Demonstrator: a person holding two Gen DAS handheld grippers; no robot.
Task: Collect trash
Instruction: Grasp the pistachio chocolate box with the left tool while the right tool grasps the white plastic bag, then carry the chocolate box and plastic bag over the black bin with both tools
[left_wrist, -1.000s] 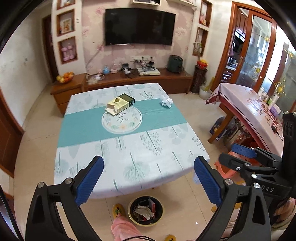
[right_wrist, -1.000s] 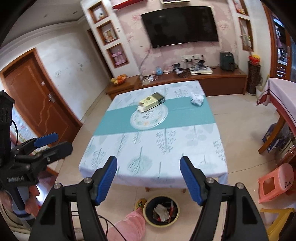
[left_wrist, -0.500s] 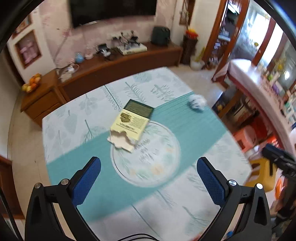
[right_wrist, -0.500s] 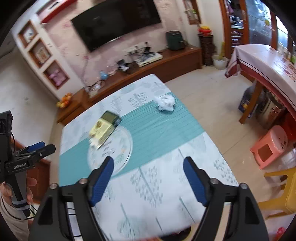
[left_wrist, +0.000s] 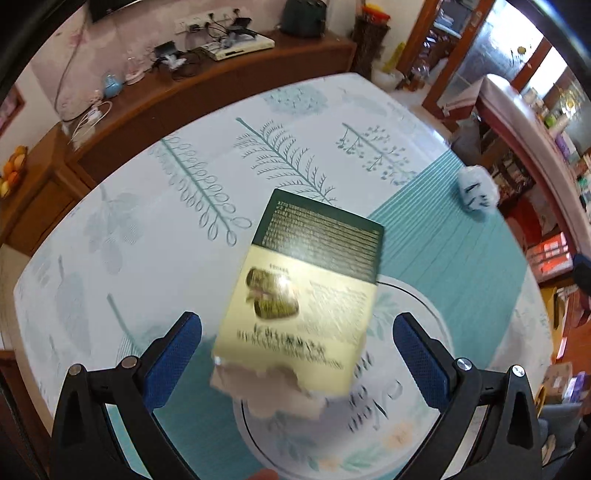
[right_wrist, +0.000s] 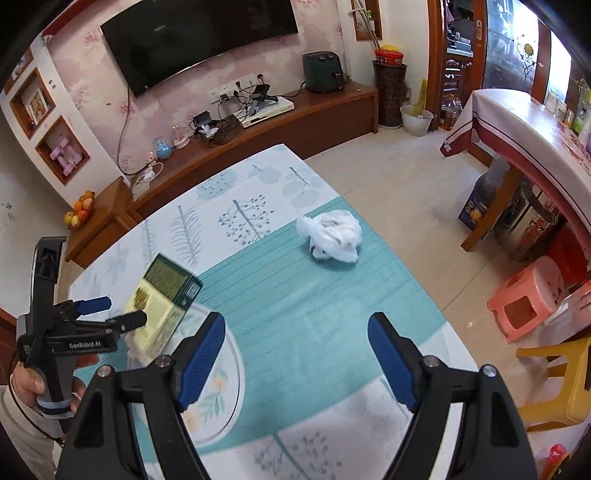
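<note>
A torn green and cream carton (left_wrist: 310, 295) lies on the patterned tablecloth (left_wrist: 184, 192). My left gripper (left_wrist: 297, 343) is open, its blue pads on either side of the carton's near torn end without touching it. The carton (right_wrist: 162, 295) and the left gripper (right_wrist: 110, 314) also show at the left of the right wrist view. A crumpled white plastic bag (right_wrist: 332, 236) lies on the teal band of the cloth, also at the right in the left wrist view (left_wrist: 476, 192). My right gripper (right_wrist: 295, 354) is open and empty above the teal band, short of the bag.
A wooden TV cabinet (right_wrist: 288, 118) with cables and devices runs behind the table. A second table with a red-edged cloth (right_wrist: 517, 122) stands at the right. A pink stool (right_wrist: 528, 299) and a yellow chair (right_wrist: 554, 384) stand on the floor by the table's right edge.
Both grippers moved forward and down over the table. The left one closed in on the carton, which now fills its view. The floor bin dropped out of sight.
</note>
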